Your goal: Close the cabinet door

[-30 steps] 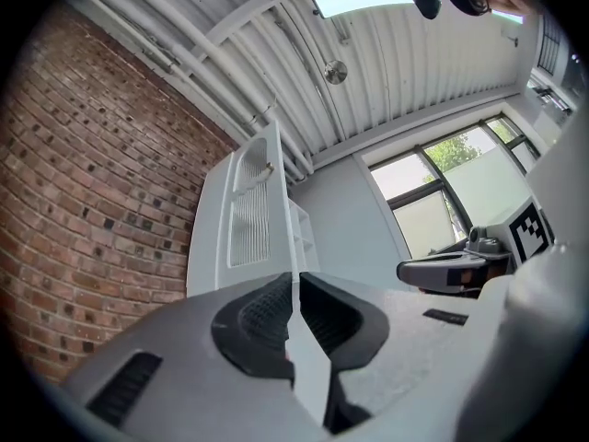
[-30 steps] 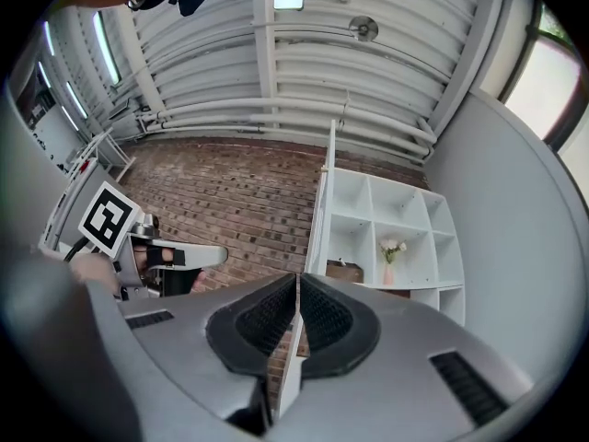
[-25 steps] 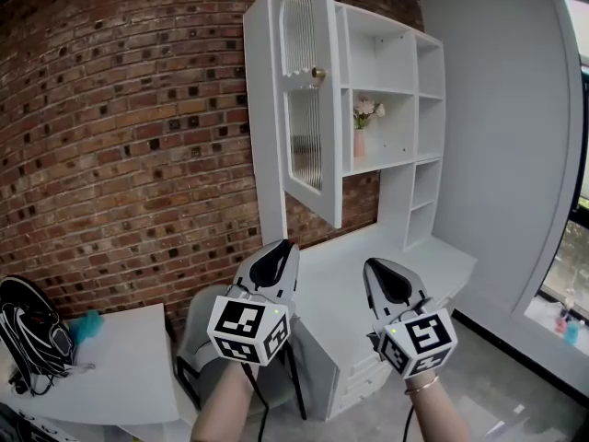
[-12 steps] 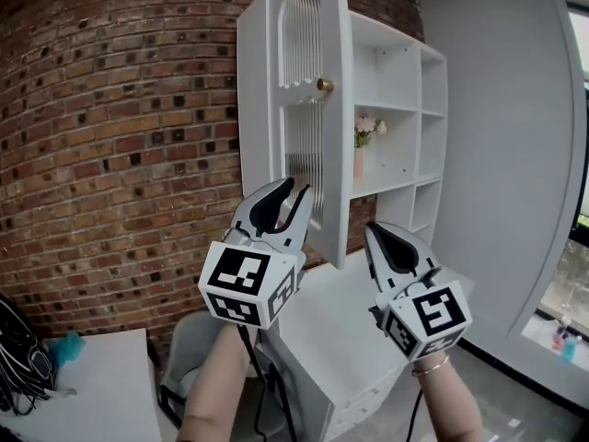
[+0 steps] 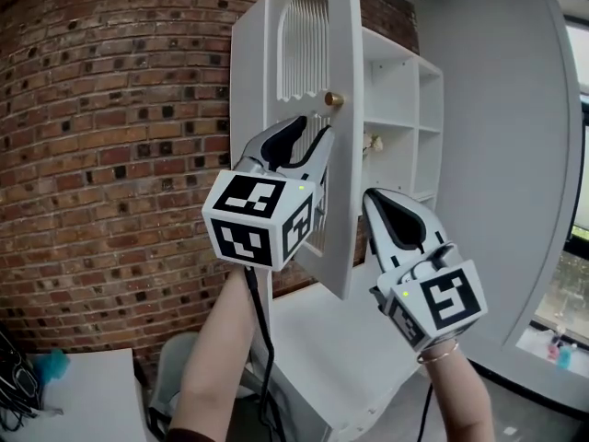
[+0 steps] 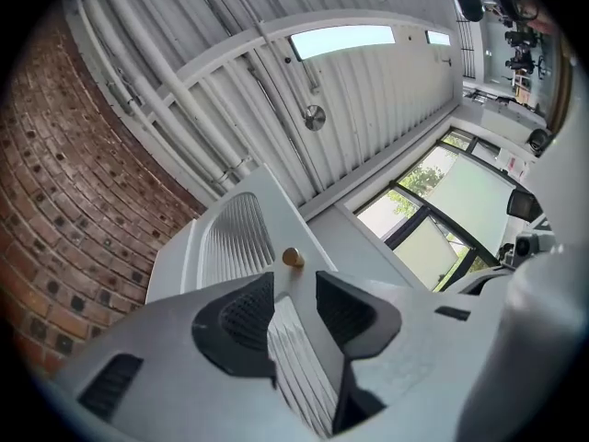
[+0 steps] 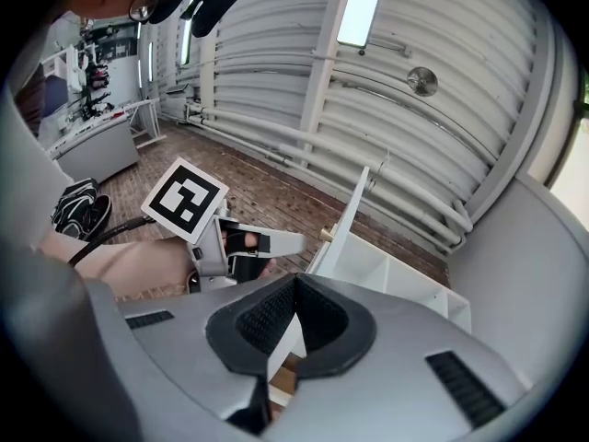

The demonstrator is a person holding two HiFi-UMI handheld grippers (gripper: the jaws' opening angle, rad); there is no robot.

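The white cabinet door with ribbed glass stands swung open, edge-on to me, and carries a small brass knob. My left gripper is raised in front of the door just below the knob. Its jaws are opening and nothing is between them. In the left gripper view the knob sits just beyond the gap of the left gripper. My right gripper hangs lower and to the right, shut and holding nothing. The right gripper looks up past the door's edge.
Open white shelves lie behind the door, with a vase of flowers partly hidden. A white desk top runs below. A brick wall is at the left, with a grey chair and a white table beneath it.
Both grippers have risen toward the door. The left one climbed from desk height to just under the knob, and its jaws went from shut to open. The right stayed shut.
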